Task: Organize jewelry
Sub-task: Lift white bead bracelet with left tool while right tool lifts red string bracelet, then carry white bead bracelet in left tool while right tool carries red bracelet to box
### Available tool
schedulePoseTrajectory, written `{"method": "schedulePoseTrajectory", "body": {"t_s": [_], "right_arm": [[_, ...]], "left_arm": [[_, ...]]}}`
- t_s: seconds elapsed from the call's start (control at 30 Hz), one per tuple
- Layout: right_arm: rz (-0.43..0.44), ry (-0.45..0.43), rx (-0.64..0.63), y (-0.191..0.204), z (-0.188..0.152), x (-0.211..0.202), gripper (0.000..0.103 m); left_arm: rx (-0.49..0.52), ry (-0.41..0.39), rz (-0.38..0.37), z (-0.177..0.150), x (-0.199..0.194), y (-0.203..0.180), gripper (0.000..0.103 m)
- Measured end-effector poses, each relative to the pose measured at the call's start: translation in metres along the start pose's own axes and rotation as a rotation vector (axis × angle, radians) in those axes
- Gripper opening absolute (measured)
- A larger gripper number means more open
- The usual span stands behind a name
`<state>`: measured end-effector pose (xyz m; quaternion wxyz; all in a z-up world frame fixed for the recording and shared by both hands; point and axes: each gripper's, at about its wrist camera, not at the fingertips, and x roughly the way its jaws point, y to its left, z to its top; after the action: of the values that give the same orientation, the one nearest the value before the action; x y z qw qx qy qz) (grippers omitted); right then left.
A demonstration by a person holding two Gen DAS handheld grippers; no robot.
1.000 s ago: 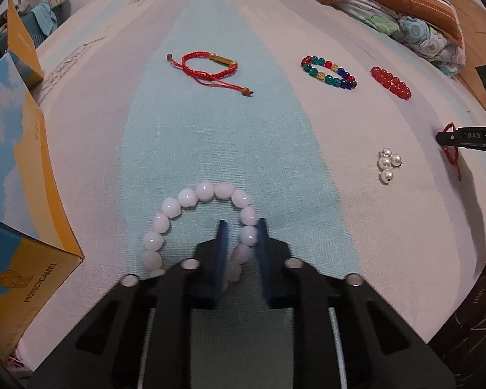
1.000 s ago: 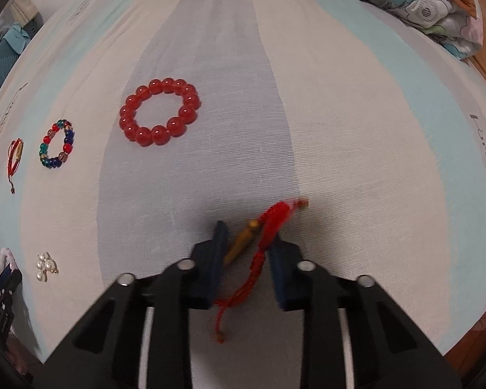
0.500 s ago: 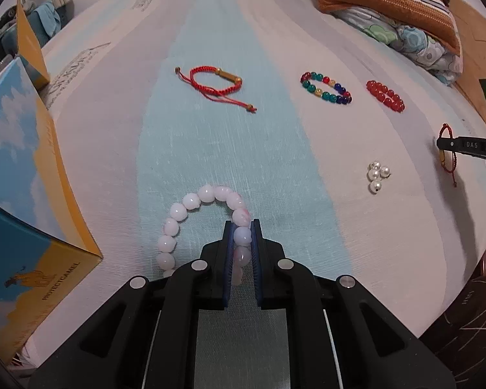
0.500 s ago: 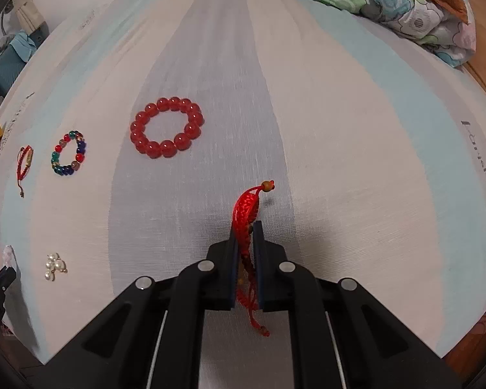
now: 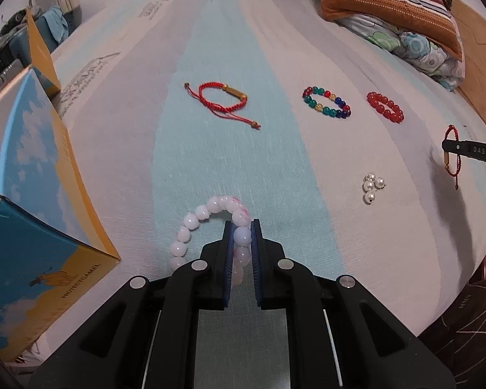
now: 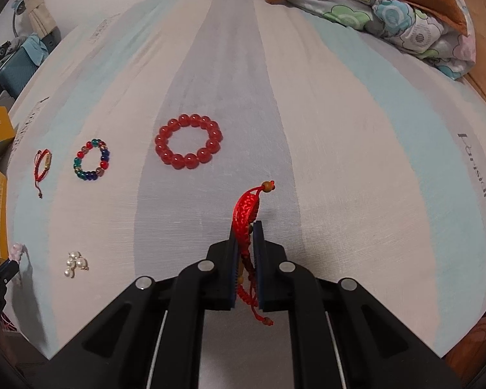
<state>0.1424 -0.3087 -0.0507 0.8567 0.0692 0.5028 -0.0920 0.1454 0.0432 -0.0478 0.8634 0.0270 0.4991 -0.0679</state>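
Bedsheet point(image 5: 230, 149) matt woven cloth, striped. White bead bracelet point(image 5: 194, 223) glossy, smooth. Red bead bracelet point(image 6: 188, 146) glossy, translucent. Red cord bracelet point(image 6: 247, 209) braided thread, matt. Pearl beads point(image 5: 372, 187) shiny. Box point(image 5: 32, 201) smooth printed cardboard. Gripper fingers point(image 5: 210, 259) matt black plastic.

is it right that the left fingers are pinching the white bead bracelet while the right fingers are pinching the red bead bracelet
Not quite. The left fingers do pinch the white bead bracelet, but the right fingers hold a red cord bracelet. The right wrist view shows the red bead bracelet lying untouched on the bedsheet.
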Motion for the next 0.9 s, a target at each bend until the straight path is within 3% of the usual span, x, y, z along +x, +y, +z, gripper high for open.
{"method": "schedulePoseTrajectory", "body": {"t_s": [0.9], "right_arm": [[0.038,-0.093,-0.053,0.032,0.017,-0.042,0.007]], "left_arm": [[-0.007,-0.074,0.045,0.028,-0.043,0.002,0.009]]}}
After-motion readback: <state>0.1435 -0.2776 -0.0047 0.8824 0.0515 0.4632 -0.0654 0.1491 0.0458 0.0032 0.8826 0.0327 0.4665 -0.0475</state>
